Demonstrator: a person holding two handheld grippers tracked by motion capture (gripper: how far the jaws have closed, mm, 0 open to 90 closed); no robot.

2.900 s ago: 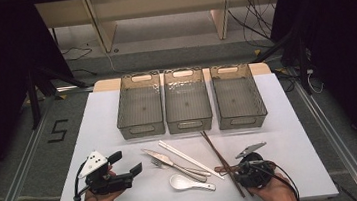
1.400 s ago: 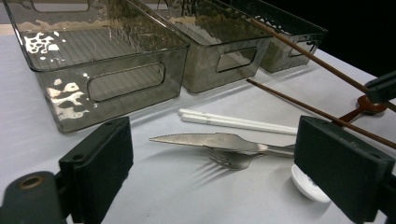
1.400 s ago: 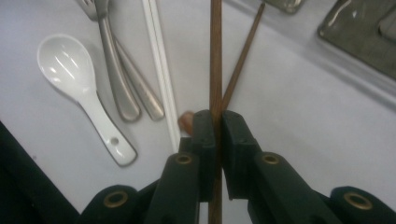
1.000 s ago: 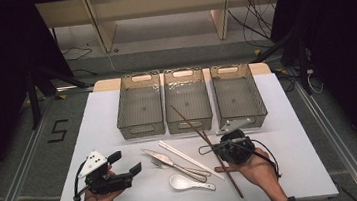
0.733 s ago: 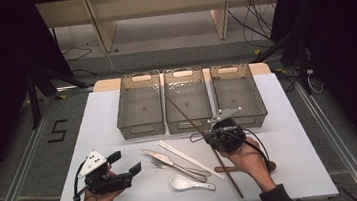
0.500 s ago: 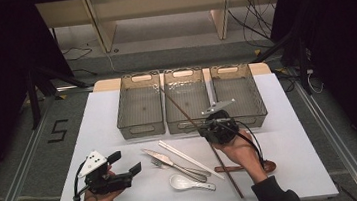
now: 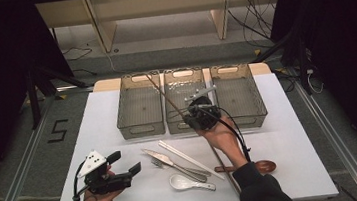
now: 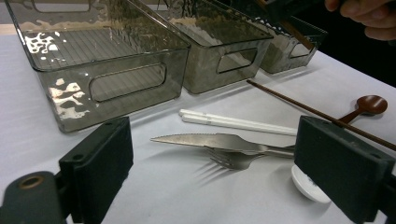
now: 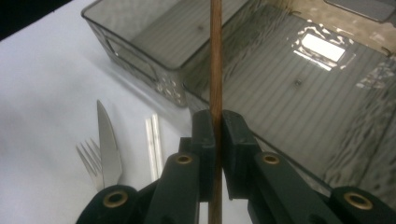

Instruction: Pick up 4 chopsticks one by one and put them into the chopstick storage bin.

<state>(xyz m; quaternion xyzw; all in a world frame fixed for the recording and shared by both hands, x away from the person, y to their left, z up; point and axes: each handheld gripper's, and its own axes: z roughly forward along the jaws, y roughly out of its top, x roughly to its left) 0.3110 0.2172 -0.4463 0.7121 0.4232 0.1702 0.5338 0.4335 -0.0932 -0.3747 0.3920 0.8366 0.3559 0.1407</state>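
Note:
My right gripper [image 7: 192,111] hangs over the front of the middle bin [image 7: 183,87], shut on a brown chopstick [image 7: 166,96] that slants up and to the left across the bins. In the right gripper view the stick [image 9: 215,65] runs straight up between the closed jaws [image 9: 216,135]. A second brown chopstick [image 7: 224,168] lies on the white table beside a brown spoon [image 7: 260,166]. My left gripper [image 7: 125,162] rests at the front left, open and holding nothing, facing the knife [image 8: 210,140] and fork [image 8: 233,159].
Three clear grey bins stand in a row at the back: left [image 7: 141,127], middle, right [image 7: 241,116]. White chopsticks [image 7: 190,158], a knife [image 7: 165,161], a fork and a white spoon [image 7: 190,182] lie at the front centre.
My right gripper has risen from the table's front right and moved back and left over the middle bin, carrying the brown chopstick. The left gripper has stayed put.

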